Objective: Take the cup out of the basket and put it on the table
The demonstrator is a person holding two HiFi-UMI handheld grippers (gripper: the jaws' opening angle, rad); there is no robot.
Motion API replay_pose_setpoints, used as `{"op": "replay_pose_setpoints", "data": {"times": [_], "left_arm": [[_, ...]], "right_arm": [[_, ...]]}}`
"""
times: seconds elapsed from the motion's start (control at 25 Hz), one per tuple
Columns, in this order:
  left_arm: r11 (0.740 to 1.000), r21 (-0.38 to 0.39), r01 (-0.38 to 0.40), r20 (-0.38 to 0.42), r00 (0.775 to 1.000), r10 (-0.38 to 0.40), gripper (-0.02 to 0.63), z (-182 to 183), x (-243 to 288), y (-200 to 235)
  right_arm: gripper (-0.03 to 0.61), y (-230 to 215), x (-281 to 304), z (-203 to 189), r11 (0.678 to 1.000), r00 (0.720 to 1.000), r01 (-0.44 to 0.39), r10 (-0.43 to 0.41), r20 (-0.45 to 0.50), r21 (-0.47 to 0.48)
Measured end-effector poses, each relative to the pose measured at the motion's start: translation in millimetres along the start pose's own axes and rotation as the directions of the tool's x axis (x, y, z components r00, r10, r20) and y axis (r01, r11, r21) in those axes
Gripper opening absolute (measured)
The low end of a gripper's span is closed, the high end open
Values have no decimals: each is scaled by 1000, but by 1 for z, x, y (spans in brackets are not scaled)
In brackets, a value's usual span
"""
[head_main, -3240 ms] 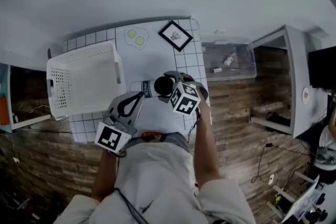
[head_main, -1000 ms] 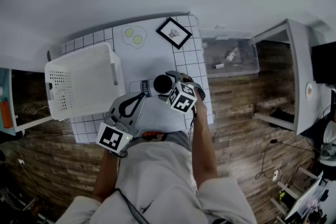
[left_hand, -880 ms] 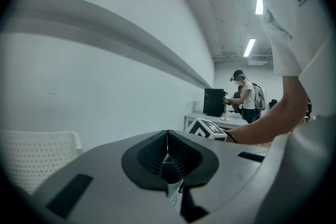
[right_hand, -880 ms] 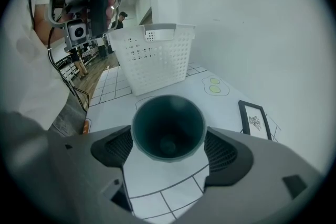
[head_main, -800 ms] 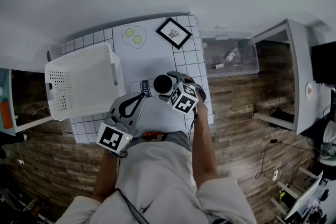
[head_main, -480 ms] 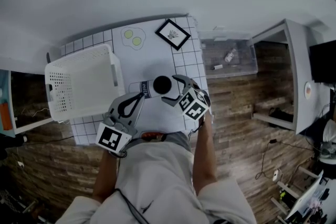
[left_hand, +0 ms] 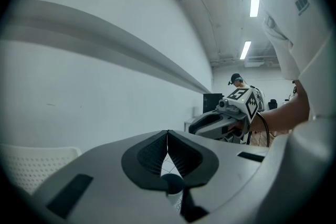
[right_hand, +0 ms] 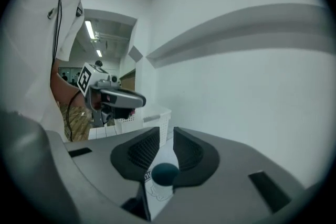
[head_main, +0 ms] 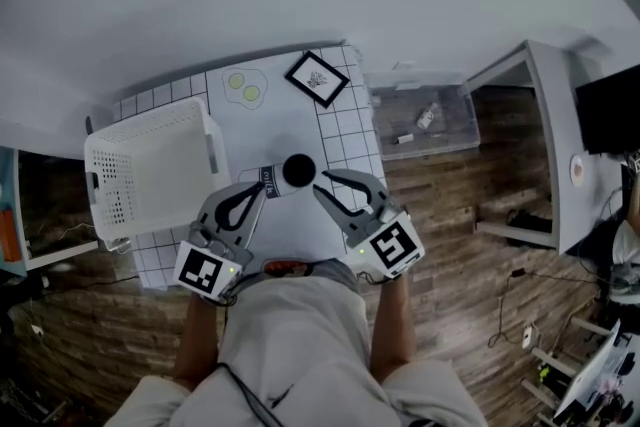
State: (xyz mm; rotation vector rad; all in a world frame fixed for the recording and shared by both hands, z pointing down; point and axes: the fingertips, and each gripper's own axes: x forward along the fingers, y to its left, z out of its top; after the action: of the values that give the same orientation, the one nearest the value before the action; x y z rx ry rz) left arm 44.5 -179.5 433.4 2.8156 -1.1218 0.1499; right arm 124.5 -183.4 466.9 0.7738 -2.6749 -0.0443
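I see the cup point(head_main: 297, 171) in the head view, standing on the white table point(head_main: 285, 120) just below the centre of the frame. Its dark top faces up and a strip of print on its side faces left. It is out of the basket point(head_main: 150, 170), which sits at the left edge of the table, well apart from the cup, with nothing visible inside it.

My right gripper point(head_main: 322, 183) points at the cup from the lower right. Its tips are just beside the cup, and no part of the cup sits between them. In the right gripper view the jaws are narrow and closing, with a slim gap left between the ribbed pads point(right_hand: 140, 149), which press on nothing. Low in that gap a white surface with dark print shows, and I can't tell whether it is the cup.

My left gripper point(head_main: 262, 189) comes in from the lower left, its tip close to the printed side of the cup, though I can't tell whether it touches. In the left gripper view its jaws stand together, the pads meeting at the tip with nothing between them.

Toward the top of the table lie a fried-egg mat point(head_main: 243, 88) and, to its right, a black-framed picture point(head_main: 317, 78) turned like a diamond. Right of the table, a clear bin point(head_main: 420, 113) stands on the wooden floor point(head_main: 450, 215).
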Motion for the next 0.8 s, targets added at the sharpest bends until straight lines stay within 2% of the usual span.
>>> {"op": "replay_pose_setpoints", "data": {"times": [0.08, 0.16, 0.2, 0.4, 0.8], "left_arm": [[1000, -6, -1, 14, 1000, 1, 9, 7, -3, -2], [1000, -13, -3, 33, 999, 3, 9, 15, -6, -4], [1000, -13, -2, 42, 999, 3, 9, 19, -8, -5], [1000, 8, 15, 76, 997, -16, 9, 32, -12, -12], [999, 38, 25, 75, 997, -27, 9, 38, -5, -25]], "right_arm": [[55, 0, -12, 33, 999, 990, 22, -26, 142, 26], [31, -1, -25, 66, 993, 952, 47, -77, 296, 109], [23, -1, -31, 75, 990, 940, 52, -94, 328, 135], [11, 5, -45, 84, 986, 923, 67, -118, 367, 150], [9, 8, -45, 81, 987, 923, 69, -117, 366, 143]]}}
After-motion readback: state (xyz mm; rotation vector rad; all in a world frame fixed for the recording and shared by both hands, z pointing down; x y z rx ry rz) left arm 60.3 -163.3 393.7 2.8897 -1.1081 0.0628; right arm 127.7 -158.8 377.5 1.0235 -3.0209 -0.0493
